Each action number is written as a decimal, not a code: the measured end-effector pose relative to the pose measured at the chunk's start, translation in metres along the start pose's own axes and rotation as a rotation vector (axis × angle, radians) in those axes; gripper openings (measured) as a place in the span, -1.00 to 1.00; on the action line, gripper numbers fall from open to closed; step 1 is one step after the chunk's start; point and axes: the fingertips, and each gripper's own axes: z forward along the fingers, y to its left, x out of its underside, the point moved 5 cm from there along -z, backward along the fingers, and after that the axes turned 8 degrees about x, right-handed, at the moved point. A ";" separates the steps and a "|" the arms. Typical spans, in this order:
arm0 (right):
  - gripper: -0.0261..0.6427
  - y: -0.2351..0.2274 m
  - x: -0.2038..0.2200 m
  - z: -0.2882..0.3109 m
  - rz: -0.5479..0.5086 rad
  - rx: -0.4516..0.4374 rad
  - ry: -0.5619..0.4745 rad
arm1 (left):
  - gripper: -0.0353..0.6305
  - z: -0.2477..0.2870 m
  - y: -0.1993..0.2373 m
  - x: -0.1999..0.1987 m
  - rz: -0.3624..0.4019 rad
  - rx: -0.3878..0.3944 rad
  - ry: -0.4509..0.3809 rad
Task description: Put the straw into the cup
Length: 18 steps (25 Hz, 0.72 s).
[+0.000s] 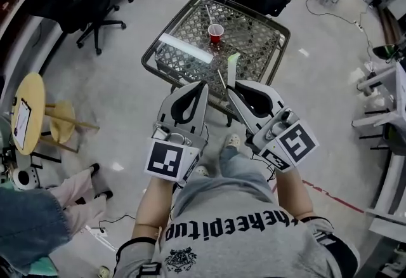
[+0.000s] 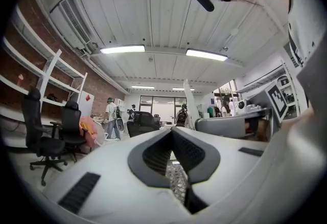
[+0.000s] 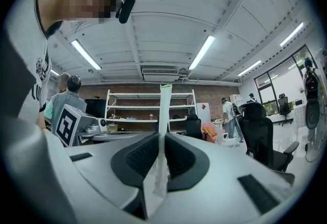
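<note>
A small red cup stands upright on a metal mesh table ahead of me. My right gripper is shut on a paper-wrapped straw. The straw sticks up past the fingertips, over the table's near edge and short of the cup. In the right gripper view the straw runs upright between the closed black pads of the right gripper. My left gripper is beside the right one, its jaws together with nothing in them. In the left gripper view the left gripper shows mesh behind its tips.
Black office chairs stand on the left and beyond the table. A round wooden stool and a seated person's legs are at the lower left. Desks and cables line the right side. Grey floor surrounds the table.
</note>
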 end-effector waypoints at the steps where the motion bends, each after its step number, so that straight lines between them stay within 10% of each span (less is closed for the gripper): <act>1: -0.78 -0.004 0.000 0.003 0.001 -0.011 -0.001 | -0.81 0.004 0.002 0.000 0.001 -0.009 -0.001; 18: -0.78 -0.079 0.005 0.018 0.025 -0.121 -0.003 | -0.81 0.072 0.004 0.010 0.004 -0.109 0.007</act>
